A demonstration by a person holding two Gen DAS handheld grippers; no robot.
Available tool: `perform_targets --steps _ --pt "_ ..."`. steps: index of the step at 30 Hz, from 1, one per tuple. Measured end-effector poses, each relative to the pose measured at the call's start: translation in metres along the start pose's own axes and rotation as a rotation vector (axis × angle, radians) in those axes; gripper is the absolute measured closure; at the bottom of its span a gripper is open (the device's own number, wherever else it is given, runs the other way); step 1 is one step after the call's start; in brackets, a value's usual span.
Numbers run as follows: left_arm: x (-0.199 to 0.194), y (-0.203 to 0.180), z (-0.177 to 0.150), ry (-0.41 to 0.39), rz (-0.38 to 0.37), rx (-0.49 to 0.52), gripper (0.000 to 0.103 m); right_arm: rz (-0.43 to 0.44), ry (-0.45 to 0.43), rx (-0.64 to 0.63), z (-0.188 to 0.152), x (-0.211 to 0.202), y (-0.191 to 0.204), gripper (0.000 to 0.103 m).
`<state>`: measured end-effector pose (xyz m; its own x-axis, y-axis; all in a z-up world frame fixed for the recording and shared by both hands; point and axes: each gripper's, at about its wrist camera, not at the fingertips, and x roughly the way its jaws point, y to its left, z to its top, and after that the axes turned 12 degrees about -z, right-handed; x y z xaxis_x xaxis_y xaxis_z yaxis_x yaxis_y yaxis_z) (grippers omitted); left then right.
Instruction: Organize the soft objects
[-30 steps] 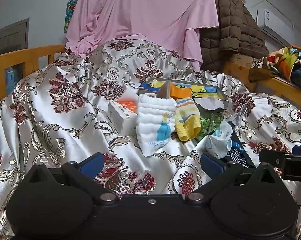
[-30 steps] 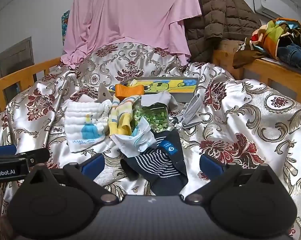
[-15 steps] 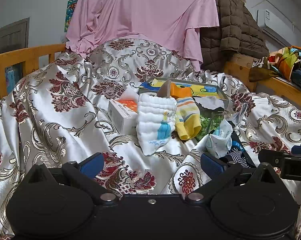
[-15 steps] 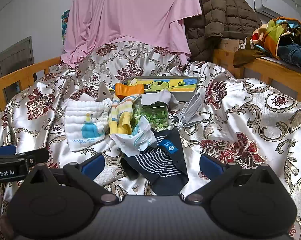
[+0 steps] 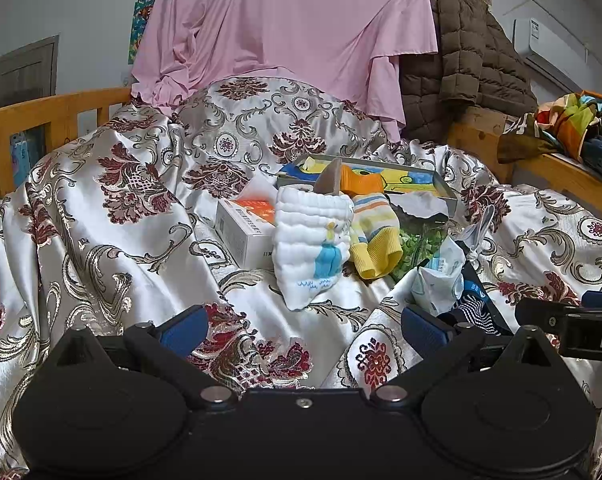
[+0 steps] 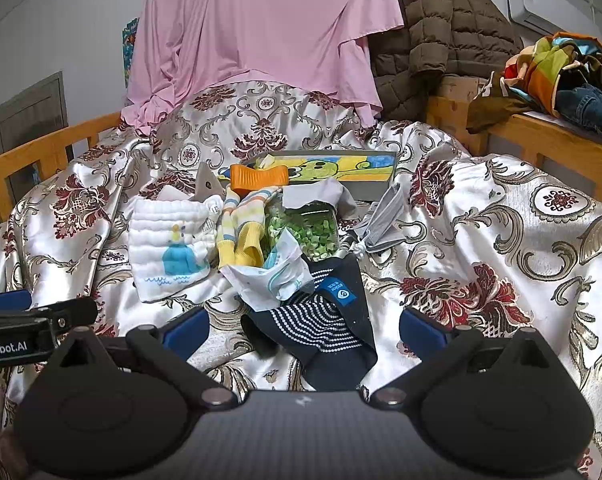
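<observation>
Nothing has shifted over the last second: both views match the earlier ones, the pile lies as it did, and neither gripper has advanced. I take this as a pause before the first pick; sorting has not visibly begun.

Left to right on the bed, seen from my left gripper [image 5: 303, 330]: jaws wide apart, nothing between them, only the patterned bedspread [image 5: 113, 216] below. At 11 o'clock from it lies a white box [image 5: 245, 226]. At 12 o'clock the white cloth [image 5: 311, 240] with a blue figure leans on that box. Just right of the cloth, touching it, is the yellow striped sock [image 5: 375, 240]. Behind them sits a picture box [image 5: 417, 182].

From my right gripper [image 6: 303, 330]: also spread open and empty. The navy striped sock [image 6: 321, 324] lies directly between and just beyond its fingers, at 12 o'clock. A crumpled white wrapper [image 6: 273, 278] rests on the sock's far end, with a bag of green bits [image 6: 315, 228] behind. At 1 o'clock is a grey cloth [image 6: 381, 220].

Judgement: the navy sock is the nearest soft item and the likely first grasp; the wrapper overlapping it may drag along.
</observation>
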<state>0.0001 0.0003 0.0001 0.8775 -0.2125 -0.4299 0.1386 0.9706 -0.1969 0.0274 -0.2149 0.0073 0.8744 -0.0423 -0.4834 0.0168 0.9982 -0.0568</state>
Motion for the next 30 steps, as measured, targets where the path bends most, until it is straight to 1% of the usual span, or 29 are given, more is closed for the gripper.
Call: perform_targets --steps 30 --pt "0.0001 0.0 0.0 0.001 0.0 0.0 0.001 0.001 0.005 0.001 -0.0004 0.0018 0.0001 0.0"
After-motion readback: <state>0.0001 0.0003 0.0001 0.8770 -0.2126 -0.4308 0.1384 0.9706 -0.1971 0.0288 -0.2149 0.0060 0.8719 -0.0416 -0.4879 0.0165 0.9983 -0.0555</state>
